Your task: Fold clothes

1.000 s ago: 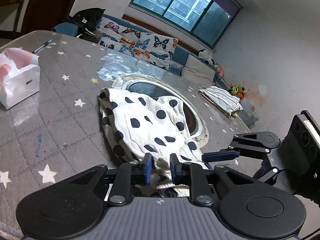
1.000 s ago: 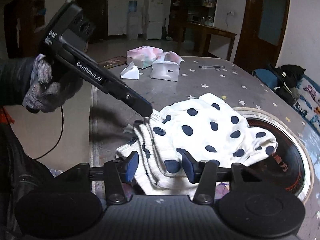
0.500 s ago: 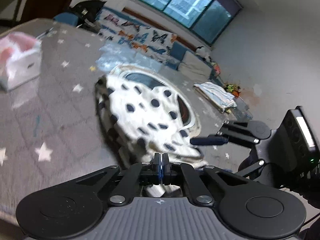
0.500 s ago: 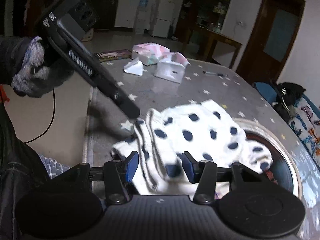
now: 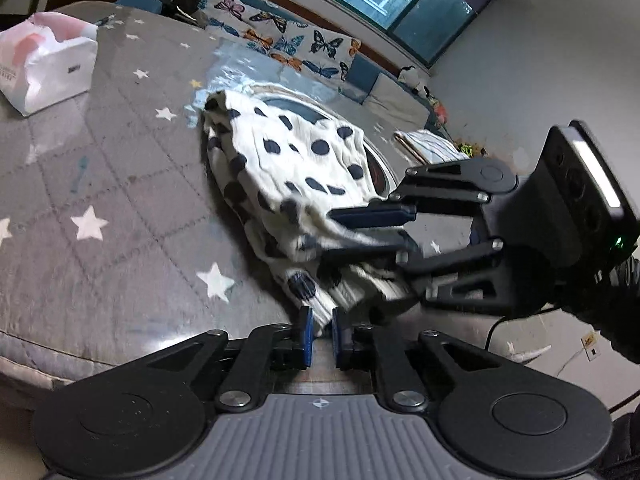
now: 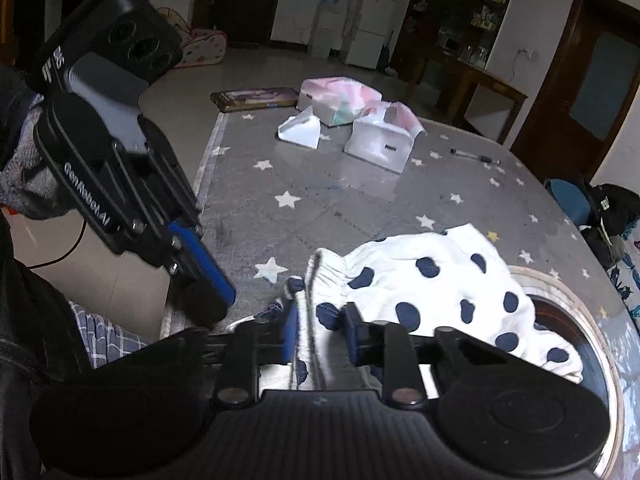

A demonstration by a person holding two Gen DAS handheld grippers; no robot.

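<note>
Your table [image 5: 100,184] fills most of both views, covered in a grey quilted cloth printed with white stars, with a round dark inset [image 6: 568,332] ringed in pale trim towards its far side. The white garment with dark blue dots [image 5: 296,168] lies bunched on the table, one end draped over the rim of that round inset and the other end reaching the table edge nearest you, where the layered hem hangs slightly off.

Your left gripper [image 5: 320,334] sits at that near edge with its blue pads drawn close, and a small fold of the garment's hem is pinched between them. Your right gripper [image 6: 319,334] has its pads somewhat apart, with a thicker bundle of the gathered waistband between them; in the left wrist view its fingers [image 5: 372,216] lie above and below the cloth. The cloth there is blurred, so whether the pads actually press it cannot be told. Your gloved hand [image 6: 24,176] holds the left gripper's body.

Towards the table's far corner in the right wrist view stand two white and pink bags [image 6: 380,136], close together, with a crumpled white piece [image 6: 300,130] just beside them. A flat box [image 6: 256,98] lies at the edge past the bags. A pen [image 6: 474,156] lies well apart from them near the far edge.
</note>
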